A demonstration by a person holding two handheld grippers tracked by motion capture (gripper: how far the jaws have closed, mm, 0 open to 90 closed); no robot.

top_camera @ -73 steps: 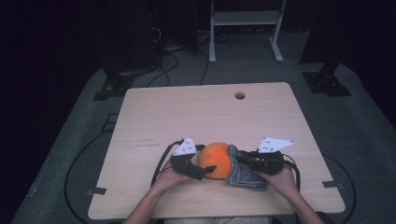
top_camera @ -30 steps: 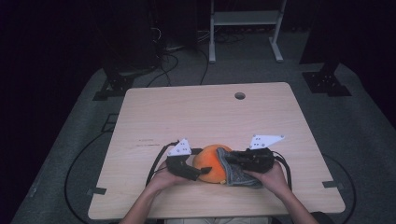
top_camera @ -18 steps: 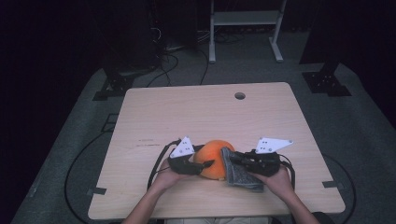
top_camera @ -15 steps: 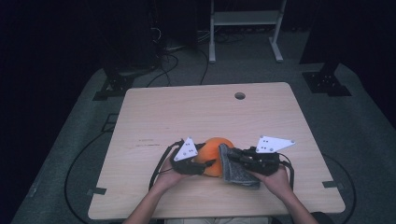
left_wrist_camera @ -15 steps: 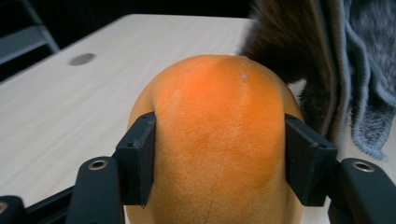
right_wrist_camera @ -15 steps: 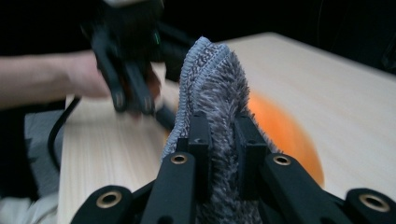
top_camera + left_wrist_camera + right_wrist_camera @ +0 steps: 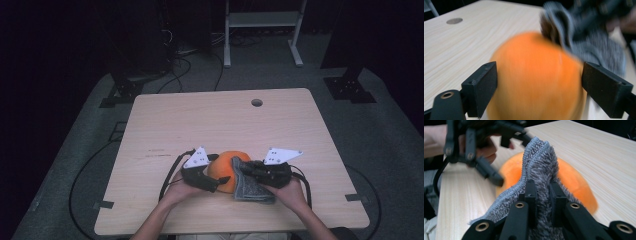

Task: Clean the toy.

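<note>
The orange ball (image 7: pixel 226 170) sits near the front edge of the table (image 7: pixel 210 120), a little left of its middle, and everything else gathers around it. In the left gripper view the ball (image 7: pixel 536 82) fills the gap between the two black jaws, which stand wide on either side of it; they look to be touching or nearly touching its flanks, though blur leaves the contact itself unclear. The left gripper (image 7: pixel 207 181) seems placed that way to brace the ball so it cannot roll while it is rubbed.

Against the ball's right side lies the grey cloth (image 7: pixel 247 182), a fuzzy knitted piece draped partly up the ball and partly on the table. The right gripper (image 7: pixel 250 172) pinches a fold of it: in the right gripper view the jaws stand narrow with the bunched cloth (image 7: pixel 539 170) rising between them and pressing on the ball (image 7: pixel 571 182) beyond. Holding a fold rather than an edge likely gives a firm pad to wipe with.

The work in hand looks like wiping the ball with the cloth, one tool steadying, the other rubbing
</note>
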